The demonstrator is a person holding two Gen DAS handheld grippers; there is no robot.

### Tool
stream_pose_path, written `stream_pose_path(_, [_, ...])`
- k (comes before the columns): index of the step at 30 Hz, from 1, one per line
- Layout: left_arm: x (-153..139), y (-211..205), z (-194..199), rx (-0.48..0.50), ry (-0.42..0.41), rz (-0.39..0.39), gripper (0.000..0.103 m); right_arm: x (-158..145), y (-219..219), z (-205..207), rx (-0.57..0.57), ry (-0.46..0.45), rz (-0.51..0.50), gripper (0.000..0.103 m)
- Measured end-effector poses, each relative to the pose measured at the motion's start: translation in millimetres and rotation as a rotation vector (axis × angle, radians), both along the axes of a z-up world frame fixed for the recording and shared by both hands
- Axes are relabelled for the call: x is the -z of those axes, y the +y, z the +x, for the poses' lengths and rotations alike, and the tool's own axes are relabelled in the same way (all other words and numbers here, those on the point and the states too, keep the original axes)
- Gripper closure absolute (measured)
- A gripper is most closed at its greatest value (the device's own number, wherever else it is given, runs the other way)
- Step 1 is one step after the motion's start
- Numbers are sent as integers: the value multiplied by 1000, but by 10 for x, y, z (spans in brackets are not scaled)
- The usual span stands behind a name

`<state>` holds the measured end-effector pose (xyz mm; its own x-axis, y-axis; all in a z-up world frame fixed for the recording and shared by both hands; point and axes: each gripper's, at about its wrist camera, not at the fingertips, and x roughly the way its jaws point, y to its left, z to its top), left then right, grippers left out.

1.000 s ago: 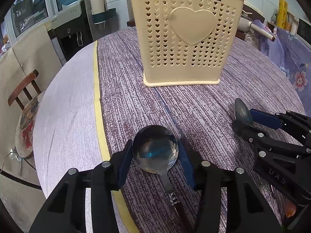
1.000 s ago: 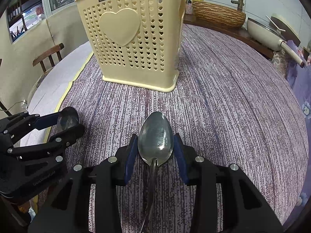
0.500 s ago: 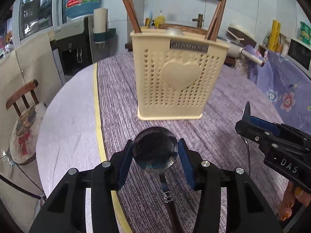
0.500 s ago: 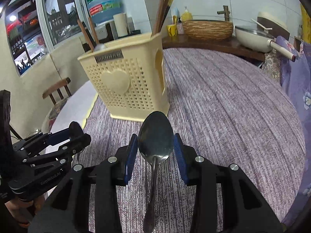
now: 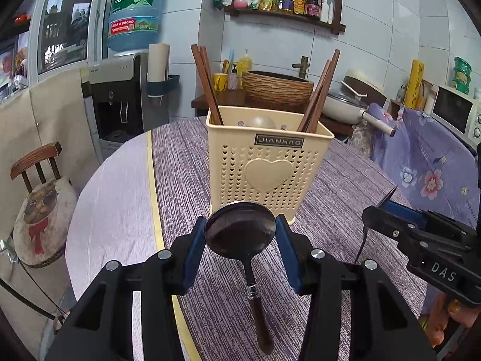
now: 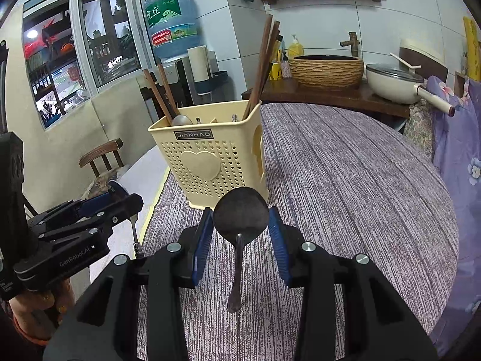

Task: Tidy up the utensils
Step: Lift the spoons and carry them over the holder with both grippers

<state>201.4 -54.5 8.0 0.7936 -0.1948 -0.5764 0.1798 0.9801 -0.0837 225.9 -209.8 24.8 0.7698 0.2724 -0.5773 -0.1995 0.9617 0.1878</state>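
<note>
Gripping a brown-handled spoon [image 5: 240, 232] by its bowl, the left gripper [image 5: 240, 234] hangs above the table [image 5: 186, 174]; "GenRobot.AI" reads on it only in the right view. The "JIANHAO" holder [image 5: 264, 168] ahead has chopsticks [image 5: 206, 81] and a spoon inside. The right gripper [image 6: 240, 225], marked "DAS", clamps a steel spoon [image 6: 240, 213].

Chopsticks [image 5: 207, 84] lean at both holder [image 5: 267, 165] corners; the middle opening lies free.
</note>
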Motion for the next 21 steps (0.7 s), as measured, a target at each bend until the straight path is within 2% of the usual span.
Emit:
stream_pose_path(11, [-78, 38, -22, 15, -18, -20, 57, -68, 10, -30, -13, -16, -11, 65])
stream_pose_path(17, [-271, 113, -8, 32, -54, -44, 57, -262, 16, -20, -44, -55, 11, 65])
stream_pose_path(21, [-506, 160, 52, 65, -81, -75, 57, -492, 11, 65, -79, -79, 59, 65])
